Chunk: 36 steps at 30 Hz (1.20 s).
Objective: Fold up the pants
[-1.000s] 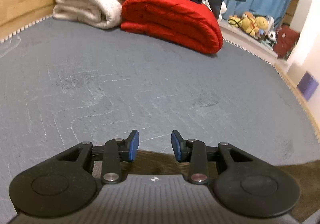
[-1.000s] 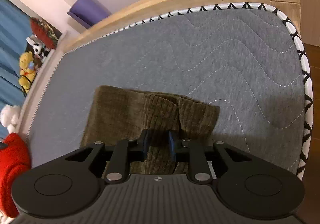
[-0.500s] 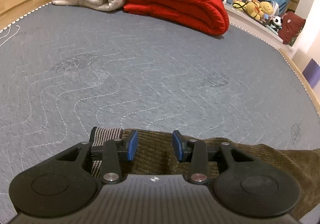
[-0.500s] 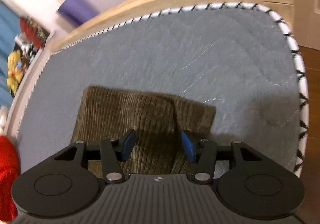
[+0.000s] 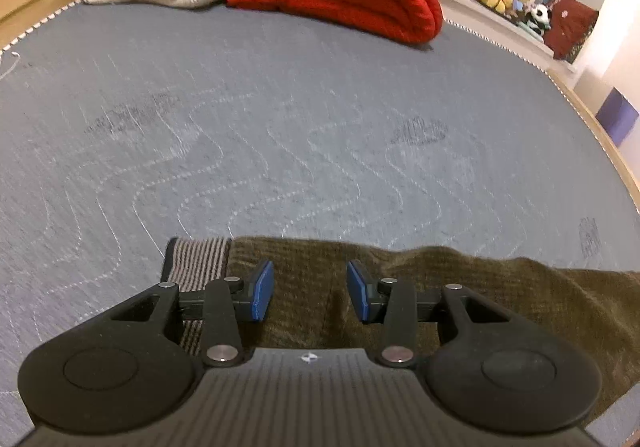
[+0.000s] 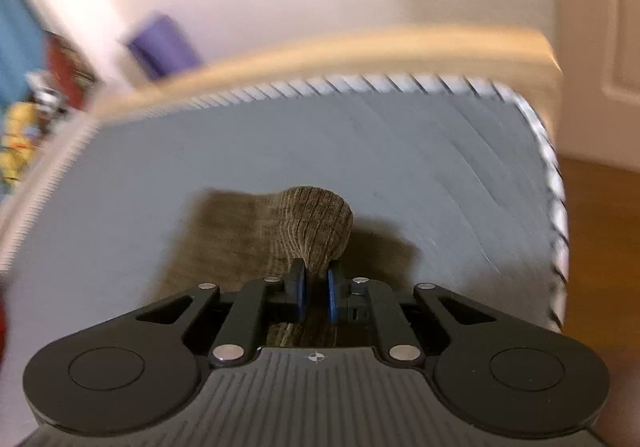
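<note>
While my left gripper [image 5: 308,293] hangs over the waist end of the pants [image 5: 460,287], its jaws stand spread with nothing between the pads; the cloth lies flat under them on the bed [image 5: 280,127]. Just left of my left pad [image 5: 262,295] is the striped waistband [image 5: 196,259], the firmest part of the garment, and the best place to take hold here because its doubled elastic edge will not slide out of a pinch. To the right, the brown ribbed cloth runs on towards the edge of the view, soft and thick, with a shallow crease between my pads.

Over on my right gripper [image 6: 316,297], the jaws have just been closing and now pinch a bunched fold of the pants [image 6: 312,223], which stands up in a rounded hump past the fingertips. The rest lies flat on the bed [image 6: 400,151] to the left of the hump. The view is smeared, so I only think the pinch takes both layers.

I judge the pants light and limp: they will sag and drag wherever I do not hold them, and nothing in them can break. The ribbed pile should grip my pads well, so slipping is a small worry. Thick cloth folds bulky, so a hold near a corner or hem, taking every layer, should carry the edge over cleanly.
</note>
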Available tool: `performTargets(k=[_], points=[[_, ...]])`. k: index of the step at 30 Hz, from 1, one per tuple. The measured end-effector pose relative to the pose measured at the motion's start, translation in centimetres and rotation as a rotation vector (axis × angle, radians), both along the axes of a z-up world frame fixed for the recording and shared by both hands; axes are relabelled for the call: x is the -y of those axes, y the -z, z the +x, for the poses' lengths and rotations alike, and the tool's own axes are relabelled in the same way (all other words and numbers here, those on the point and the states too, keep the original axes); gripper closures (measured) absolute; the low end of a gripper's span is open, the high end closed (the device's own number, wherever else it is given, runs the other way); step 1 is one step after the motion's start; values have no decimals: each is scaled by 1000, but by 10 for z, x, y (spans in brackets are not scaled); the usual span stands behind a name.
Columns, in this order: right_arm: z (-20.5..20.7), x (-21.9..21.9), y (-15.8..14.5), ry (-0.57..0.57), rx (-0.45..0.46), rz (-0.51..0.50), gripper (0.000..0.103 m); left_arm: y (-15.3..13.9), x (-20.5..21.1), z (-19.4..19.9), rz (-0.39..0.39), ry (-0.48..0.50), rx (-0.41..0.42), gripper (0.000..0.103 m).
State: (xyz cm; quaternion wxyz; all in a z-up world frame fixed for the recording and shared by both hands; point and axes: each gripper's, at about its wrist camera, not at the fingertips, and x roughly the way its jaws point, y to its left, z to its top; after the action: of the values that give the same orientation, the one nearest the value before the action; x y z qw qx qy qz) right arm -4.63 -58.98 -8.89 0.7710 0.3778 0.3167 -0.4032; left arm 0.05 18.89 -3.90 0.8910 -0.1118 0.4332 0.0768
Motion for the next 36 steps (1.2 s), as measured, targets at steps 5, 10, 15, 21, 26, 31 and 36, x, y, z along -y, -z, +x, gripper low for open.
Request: performTargets(k=[5, 10, 15, 21, 26, 31, 36], points=[[-6, 12, 2, 45, -28, 14, 46, 35, -39, 1, -50, -146, -170, 101], [-5, 20, 18, 17, -40, 95, 29, 30, -33, -3, -28, -159, -145, 99], [5, 21, 22, -59, -42, 70, 29, 12, -7, -4, -41, -119, -54, 77], [9, 12, 17, -150, -14, 33, 83, 0, 14, 1, 36, -74, 1, 73], [1, -8, -15, -186, 105, -62, 86, 0, 24, 0, 80, -50, 24, 73], [9, -106, -74, -566, 282, -369, 86, -1, 29, 0, 103, -36, 38, 73], [-20, -279, -82, -1383, 407, -594, 84, 4, 37, 2, 129, -6, 33, 73]])
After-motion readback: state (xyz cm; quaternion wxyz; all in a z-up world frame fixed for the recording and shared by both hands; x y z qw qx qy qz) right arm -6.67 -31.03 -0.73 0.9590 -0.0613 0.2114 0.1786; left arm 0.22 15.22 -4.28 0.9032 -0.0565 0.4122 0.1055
